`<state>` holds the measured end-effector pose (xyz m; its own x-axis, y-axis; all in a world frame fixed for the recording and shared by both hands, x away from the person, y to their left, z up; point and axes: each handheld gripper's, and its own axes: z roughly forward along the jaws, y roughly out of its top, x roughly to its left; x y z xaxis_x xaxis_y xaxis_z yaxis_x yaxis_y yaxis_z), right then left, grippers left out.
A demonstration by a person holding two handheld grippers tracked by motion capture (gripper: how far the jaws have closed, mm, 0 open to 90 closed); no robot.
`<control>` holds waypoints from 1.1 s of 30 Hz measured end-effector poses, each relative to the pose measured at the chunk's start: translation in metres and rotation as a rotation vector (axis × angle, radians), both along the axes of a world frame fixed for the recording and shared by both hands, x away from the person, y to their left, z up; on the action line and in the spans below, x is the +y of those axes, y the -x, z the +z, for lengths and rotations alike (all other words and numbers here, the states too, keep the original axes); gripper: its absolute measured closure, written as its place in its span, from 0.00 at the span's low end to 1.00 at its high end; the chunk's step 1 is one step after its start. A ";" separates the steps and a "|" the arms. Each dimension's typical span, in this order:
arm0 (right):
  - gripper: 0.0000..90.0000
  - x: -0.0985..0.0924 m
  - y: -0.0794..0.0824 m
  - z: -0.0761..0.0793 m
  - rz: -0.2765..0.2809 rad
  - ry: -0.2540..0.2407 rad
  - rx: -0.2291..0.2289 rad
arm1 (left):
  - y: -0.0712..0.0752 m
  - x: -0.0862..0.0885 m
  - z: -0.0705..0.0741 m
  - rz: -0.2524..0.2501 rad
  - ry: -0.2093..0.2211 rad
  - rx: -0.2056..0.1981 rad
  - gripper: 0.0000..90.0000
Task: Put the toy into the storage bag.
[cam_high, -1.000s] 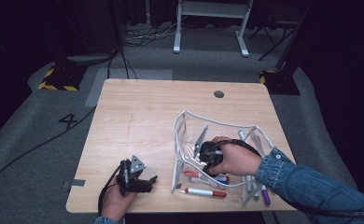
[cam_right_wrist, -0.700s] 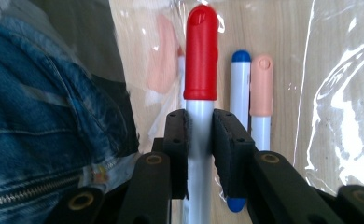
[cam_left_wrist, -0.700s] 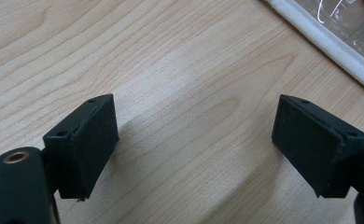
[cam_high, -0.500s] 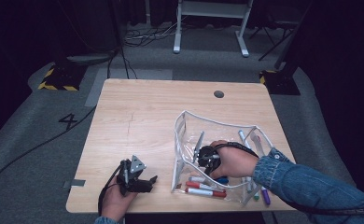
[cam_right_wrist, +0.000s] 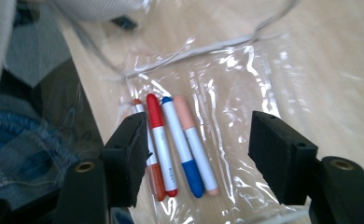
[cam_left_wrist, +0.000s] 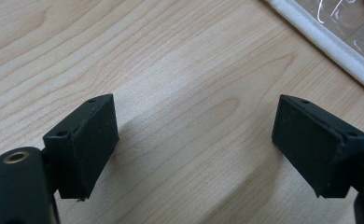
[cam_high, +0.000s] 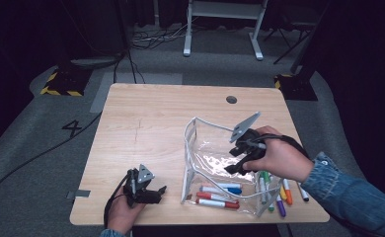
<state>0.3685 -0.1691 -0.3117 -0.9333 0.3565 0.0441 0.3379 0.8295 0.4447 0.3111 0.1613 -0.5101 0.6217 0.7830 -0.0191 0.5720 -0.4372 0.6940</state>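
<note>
Markers (cam_right_wrist: 180, 144) lie side by side inside clear pouch (cam_high: 215, 148); right gripper (cam_high: 237, 158) jaws just opened, empty, above them; left gripper (cam_high: 153, 190) open, empty, on table (cam_high: 146, 123); lift straight out, avoid snagging pouch rim

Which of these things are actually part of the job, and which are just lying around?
In the job:
clear pouch
markers inside it
markers beside it
right gripper, jaws just opened, nothing between them

Lying about:
left gripper, open on bare table
floor cables
</note>
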 end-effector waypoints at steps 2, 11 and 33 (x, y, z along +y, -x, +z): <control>0.43 -0.015 0.000 0.011 -0.045 -0.037 -0.025 | 0.000 0.000 0.000 0.001 0.001 0.000 0.16; 0.46 -0.082 -0.009 0.038 -0.220 -0.137 -0.083 | 0.000 0.000 0.000 -0.002 -0.003 0.000 0.16; 0.59 -0.215 -0.024 -0.012 -0.653 -0.095 -0.068 | 0.000 0.000 0.000 -0.001 -0.002 0.001 0.16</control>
